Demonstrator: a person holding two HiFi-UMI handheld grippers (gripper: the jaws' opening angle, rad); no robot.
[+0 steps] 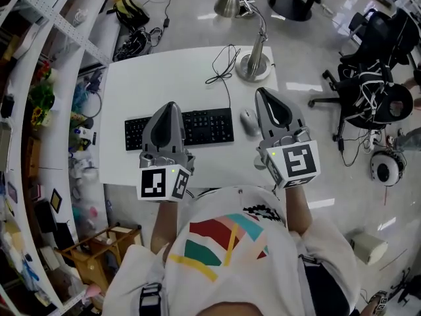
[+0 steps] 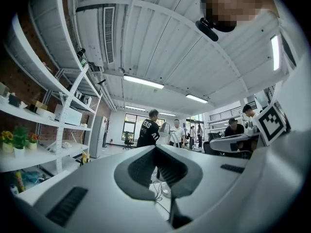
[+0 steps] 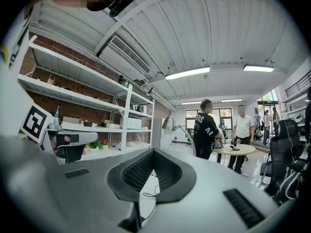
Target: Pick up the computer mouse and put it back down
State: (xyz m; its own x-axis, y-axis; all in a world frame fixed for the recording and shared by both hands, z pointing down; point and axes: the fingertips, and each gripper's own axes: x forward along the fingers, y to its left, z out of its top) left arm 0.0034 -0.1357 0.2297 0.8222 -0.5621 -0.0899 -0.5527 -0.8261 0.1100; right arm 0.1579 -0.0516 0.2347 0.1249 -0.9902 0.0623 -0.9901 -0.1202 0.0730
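Note:
A grey computer mouse (image 1: 248,121) lies on the white table (image 1: 164,78), just right of the black keyboard (image 1: 205,126). My right gripper (image 1: 260,92) hovers over the table directly right of the mouse, jaws shut and holding nothing; in the right gripper view its tips (image 3: 153,150) meet and point level across the room. My left gripper (image 1: 172,105) hangs above the keyboard's left half, also shut and empty, its tips (image 2: 155,147) closed together in the left gripper view. Neither gripper view shows the mouse.
A silver desk lamp (image 1: 253,64) stands at the table's back right, with a black cable (image 1: 223,71) trailing beside it. Shelving (image 1: 39,110) lines the left side. Black office chairs (image 1: 375,64) stand on the right. Several people (image 3: 209,127) stand farther down the room.

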